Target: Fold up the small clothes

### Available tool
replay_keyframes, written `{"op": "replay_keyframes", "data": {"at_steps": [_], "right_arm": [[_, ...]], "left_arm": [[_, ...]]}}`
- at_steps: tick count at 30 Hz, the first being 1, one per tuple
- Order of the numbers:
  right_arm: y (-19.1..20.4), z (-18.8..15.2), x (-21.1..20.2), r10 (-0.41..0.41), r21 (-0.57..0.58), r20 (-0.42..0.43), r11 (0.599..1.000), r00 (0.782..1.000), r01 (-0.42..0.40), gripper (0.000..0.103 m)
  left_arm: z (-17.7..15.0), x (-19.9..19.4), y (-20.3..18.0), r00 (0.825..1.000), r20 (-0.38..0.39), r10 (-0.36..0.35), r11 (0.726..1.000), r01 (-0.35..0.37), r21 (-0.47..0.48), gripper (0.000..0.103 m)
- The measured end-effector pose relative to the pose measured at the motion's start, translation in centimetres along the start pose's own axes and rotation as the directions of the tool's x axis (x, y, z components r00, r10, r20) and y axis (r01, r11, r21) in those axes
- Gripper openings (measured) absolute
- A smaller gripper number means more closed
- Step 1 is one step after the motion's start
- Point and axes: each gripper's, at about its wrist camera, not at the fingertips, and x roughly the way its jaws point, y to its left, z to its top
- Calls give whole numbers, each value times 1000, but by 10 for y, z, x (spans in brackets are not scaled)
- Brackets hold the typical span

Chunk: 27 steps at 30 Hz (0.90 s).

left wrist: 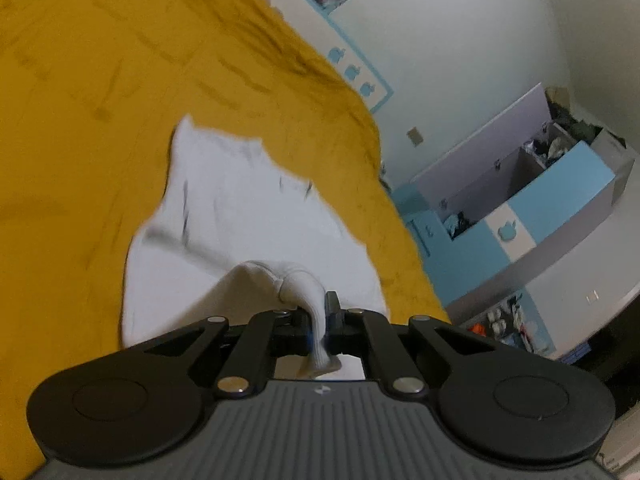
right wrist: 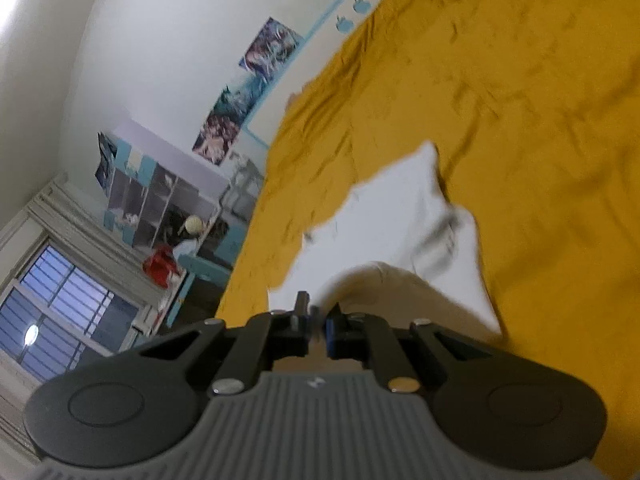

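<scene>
Left claw (left wrist: 318, 320) clamped on white garment (left wrist: 240, 216) edge; right claw (right wrist: 318, 320) together, probably pinching same cloth; yellow sheet (left wrist: 80, 120) beyond both.

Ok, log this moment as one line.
left hand-held gripper: shut on white garment | right hand-held gripper: shut on white garment | garment partly lifted over yellow bedspread

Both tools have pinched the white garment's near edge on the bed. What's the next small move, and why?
Probably carry both corners forward over the cloth toward its far edge. The left tool and right tool are each shut on the white garment, its near edge lifted while the rest lies flat on the yellow bedspread.
</scene>
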Motion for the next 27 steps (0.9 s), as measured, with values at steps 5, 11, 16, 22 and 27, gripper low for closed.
{"op": "replay_keyframes", "data": {"at_steps": [5,11,16,22,27], "right_arm": [[0,54,67,-17,-2,37,1000,999,18,2],[-16,108,151,-60,12,66,998,996,60,2],[-39,145,230,-131,26,66,991,989,130,2],[-71,160,315,-376,-20,58,926,925,377,30],[-75,148,289,-308,2,87,951,947,309,48]], "left_arm": [[58,43,14,1000,27,-2,1000,2,-5,5],[104,107,42,999,27,20,1000,-19,-11,5],[133,161,76,994,40,100,995,-100,-10,5],[142,230,117,931,-157,330,943,-334,4,13],[147,187,100,969,-37,244,970,-244,8,36]]}}
